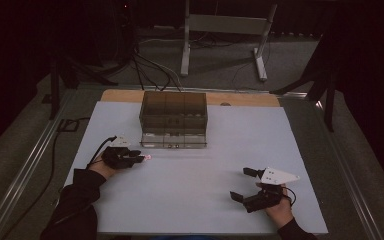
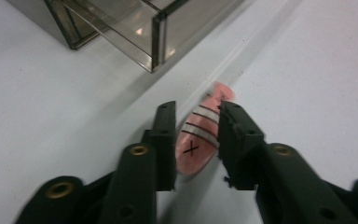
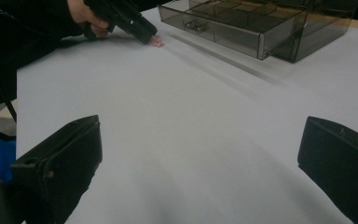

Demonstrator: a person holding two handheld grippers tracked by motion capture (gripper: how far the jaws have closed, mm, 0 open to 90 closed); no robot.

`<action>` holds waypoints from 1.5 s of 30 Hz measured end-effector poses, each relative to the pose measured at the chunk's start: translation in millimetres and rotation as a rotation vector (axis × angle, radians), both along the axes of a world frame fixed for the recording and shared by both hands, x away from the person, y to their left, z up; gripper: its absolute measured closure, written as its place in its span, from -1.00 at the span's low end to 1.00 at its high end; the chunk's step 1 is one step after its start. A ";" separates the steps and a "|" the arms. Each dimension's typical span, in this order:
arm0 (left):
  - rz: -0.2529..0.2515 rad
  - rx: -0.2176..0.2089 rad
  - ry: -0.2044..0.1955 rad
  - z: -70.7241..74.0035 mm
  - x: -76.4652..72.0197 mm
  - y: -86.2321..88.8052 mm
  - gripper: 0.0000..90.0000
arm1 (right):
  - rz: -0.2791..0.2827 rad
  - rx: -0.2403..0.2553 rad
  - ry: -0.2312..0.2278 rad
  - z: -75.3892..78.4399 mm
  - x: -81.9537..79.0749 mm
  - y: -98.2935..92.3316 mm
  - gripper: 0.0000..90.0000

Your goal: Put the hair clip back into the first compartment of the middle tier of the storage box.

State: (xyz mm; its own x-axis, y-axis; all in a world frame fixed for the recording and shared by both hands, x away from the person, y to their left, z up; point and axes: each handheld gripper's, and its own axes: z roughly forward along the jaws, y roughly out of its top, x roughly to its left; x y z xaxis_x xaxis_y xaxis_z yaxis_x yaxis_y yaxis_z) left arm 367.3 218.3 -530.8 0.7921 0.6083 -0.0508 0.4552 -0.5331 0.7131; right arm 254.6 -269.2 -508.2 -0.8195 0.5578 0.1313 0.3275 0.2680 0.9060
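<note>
A dim room with dark cables and a metal stand on the floor lies behind a white surface [image 1: 200,190] that covers most of the table. Near the far edge of that surface stands a smoky transparent drawer box [image 1: 173,119], its lowest drawer pulled out toward the person.

The left tool [image 1: 139,159] rests low over the surface just in front of the box's left corner, held by a hand in a dark sleeve. Its jaws are narrowed around a small pink oval piece [image 2: 200,137] marked with black stripes and a cross; the piece sits between the two jaws, its tip poking out past them, and appears to lie on or just over the white surface. In the right gripper view the same pink tip shows at the end of the far tool, beside the open drawer.

The right tool [image 1: 241,184] is held well apart from the box, toward the near right part of the surface, with its jaws spread wide and nothing between them, a grey three-cornered plate [image 1: 279,175] on top
</note>
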 end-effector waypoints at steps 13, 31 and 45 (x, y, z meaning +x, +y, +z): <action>-0.012 0.053 -0.045 4.6 -13.0 -8.9 0.92 | -0.009 -0.005 0.002 0.0 -0.3 -0.8 -1.00; -0.038 0.034 -0.019 5.6 -12.9 -14.5 0.94 | -0.017 -0.009 0.002 -0.2 -0.1 -1.7 -1.00; -0.064 0.032 -0.014 13.4 -18.4 -15.5 0.94 | -0.017 -0.009 0.005 -0.5 0.3 -2.2 -1.00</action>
State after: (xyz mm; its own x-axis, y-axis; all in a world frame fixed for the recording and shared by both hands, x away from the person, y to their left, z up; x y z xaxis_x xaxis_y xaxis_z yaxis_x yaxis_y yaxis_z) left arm 348.9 202.7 -517.4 0.8302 0.5571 -0.0209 0.4093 -0.5835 0.7014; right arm 254.9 -271.5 -508.6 -0.8093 0.5727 0.1302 0.3363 0.2703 0.9021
